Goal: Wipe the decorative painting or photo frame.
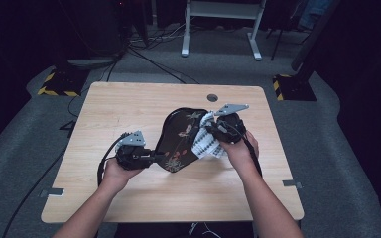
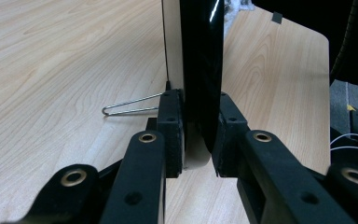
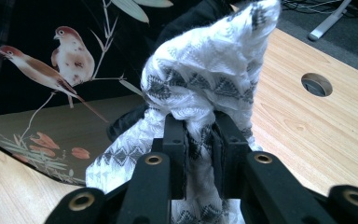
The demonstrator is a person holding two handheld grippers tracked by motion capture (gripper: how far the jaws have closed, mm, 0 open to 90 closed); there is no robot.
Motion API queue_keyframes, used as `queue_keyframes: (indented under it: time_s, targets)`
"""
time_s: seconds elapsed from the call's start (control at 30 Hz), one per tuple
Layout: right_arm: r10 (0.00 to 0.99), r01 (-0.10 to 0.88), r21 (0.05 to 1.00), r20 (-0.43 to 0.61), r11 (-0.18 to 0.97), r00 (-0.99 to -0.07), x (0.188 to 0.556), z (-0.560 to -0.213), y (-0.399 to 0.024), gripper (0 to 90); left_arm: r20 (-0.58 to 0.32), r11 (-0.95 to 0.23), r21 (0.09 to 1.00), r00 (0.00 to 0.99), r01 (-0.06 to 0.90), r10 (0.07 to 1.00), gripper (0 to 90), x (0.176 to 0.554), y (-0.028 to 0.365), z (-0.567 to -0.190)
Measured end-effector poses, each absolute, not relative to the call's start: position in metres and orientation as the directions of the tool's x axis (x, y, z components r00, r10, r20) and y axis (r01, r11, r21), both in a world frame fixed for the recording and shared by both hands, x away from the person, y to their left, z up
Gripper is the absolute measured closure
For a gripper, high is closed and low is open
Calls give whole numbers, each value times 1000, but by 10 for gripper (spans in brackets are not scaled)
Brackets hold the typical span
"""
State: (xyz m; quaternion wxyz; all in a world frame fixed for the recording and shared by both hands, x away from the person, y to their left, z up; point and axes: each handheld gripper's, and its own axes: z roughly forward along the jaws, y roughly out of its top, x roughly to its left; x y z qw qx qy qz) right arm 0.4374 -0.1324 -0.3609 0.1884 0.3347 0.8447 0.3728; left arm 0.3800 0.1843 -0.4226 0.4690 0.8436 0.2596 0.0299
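Left gripper (image 2: pixel 198 135) clamps tray (image 1: pixel 178 139) rim | right gripper (image 3: pixel 199 140) grips cloth (image 3: pixel 205 79) against tray

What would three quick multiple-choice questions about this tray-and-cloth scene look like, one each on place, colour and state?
1. Where is the tray?
A. flat on the floor
B. held tilted above the table
C. hanging on a wall

2. What colour is the tray's ground?
A. black
B. yellow
C. blue

3. What is the right claw doing?
A. standing open over bare wood
B. gripping the tray's rim
C. shut on the cloth

Answers:
1 B: the high view shows it propped up off the wood, the left claw pinching its edge.
2 A: glossy black behind painted birds and flowers.
3 C: white patterned fabric is bunched between its jaws.
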Motion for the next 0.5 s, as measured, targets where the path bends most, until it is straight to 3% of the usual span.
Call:
queue_keyframes:
  time_s: [0.33, 0.5]
  targets:
    - [711, 374, 795, -98, 477, -697, 439, -327, -135, 781, -194, -422, 808, 862, 410, 468, 771, 380, 184, -423]
    - [716, 385, 795, -86, 468, -693, 441, -329, -137, 780, -195, -421, 809, 862, 411, 467, 771, 380, 185, -423]
